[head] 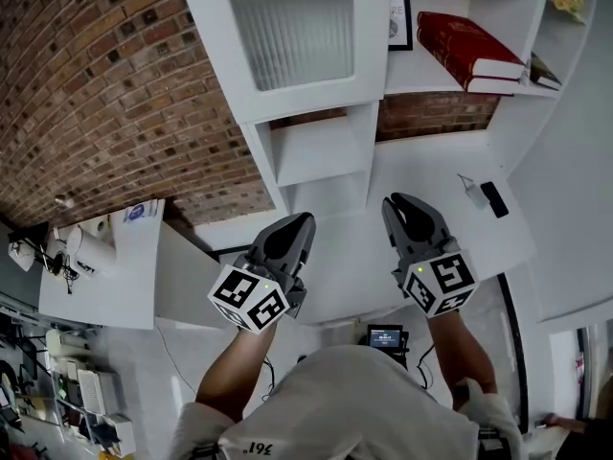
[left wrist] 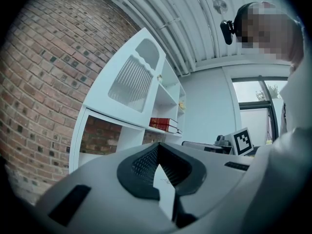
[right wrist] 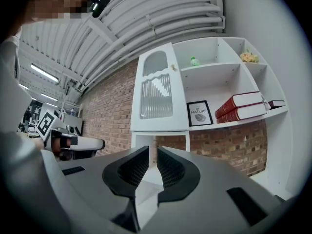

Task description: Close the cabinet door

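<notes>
The white cabinet door with its ribbed glass pane fills the top middle of the head view; in the right gripper view the door appears to lie flat against the cabinet front. Both grippers hover over the white counter, below the door and apart from it. My left gripper points up at the open shelves under the door, its fingertips meeting with nothing between them. My right gripper is beside it, its jaws a narrow slit apart and empty.
Two red books and a framed picture sit on the shelf right of the door. A small black item lies on the counter at right. A brick wall and a cluttered white desk are at left.
</notes>
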Demonstrator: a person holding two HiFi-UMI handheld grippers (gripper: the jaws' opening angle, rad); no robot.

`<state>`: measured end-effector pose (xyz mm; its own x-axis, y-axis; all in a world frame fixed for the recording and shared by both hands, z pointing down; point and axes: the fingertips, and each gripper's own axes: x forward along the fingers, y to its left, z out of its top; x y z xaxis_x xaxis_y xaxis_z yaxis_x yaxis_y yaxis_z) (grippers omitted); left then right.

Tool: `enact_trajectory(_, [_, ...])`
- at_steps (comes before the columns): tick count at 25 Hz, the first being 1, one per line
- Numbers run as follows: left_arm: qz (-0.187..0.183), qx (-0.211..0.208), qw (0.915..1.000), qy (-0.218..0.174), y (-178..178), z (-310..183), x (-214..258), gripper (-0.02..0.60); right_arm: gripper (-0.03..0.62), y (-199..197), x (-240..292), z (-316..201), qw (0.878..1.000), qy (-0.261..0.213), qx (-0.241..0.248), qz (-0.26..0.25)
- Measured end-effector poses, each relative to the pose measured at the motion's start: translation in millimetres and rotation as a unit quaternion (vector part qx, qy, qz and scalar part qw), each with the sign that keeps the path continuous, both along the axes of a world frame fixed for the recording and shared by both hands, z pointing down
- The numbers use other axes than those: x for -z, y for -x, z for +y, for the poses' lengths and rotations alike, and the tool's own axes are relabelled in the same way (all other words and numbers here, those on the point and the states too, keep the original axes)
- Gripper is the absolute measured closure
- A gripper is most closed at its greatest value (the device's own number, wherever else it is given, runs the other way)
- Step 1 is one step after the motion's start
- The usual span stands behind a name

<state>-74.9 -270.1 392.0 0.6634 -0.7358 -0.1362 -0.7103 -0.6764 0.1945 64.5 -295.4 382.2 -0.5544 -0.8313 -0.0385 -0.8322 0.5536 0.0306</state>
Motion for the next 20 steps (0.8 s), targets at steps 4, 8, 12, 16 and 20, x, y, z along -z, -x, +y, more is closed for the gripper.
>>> enact_trajectory(4, [0.001,-0.003,0.9999,0.01,-2.6,2.9,-8.8,0.574,0.522,-1.2,-7.3,1.1,1.0,0.008,-0.001,-0.001])
enact_trajectory(8, [0.005,-0.005,0.9997,0.022,-4.0,7.0,-17.2,0.574,0.529,0.3,-14.4,4.4,1.0,0.017,0.0,-0.001])
enact_trajectory(12, [0.005,-0.011,0.9993,0.034,-7.6,12.4,-26.8,0.574,0.542,3.7,-23.3,8.0,1.0,0.029,0.004,0.001])
enact_trajectory(16, [0.007,-0.015,0.9987,0.047,-11.9,16.3,-37.5,0.574,0.546,3.5,-31.6,9.5,0.999,0.037,0.006,-0.001])
enact_trajectory(20, [0.009,-0.016,0.9981,0.058,-13.0,18.6,-45.0,0.574,0.549,3.2,-38.1,11.4,0.999,0.045,0.007,0.0])
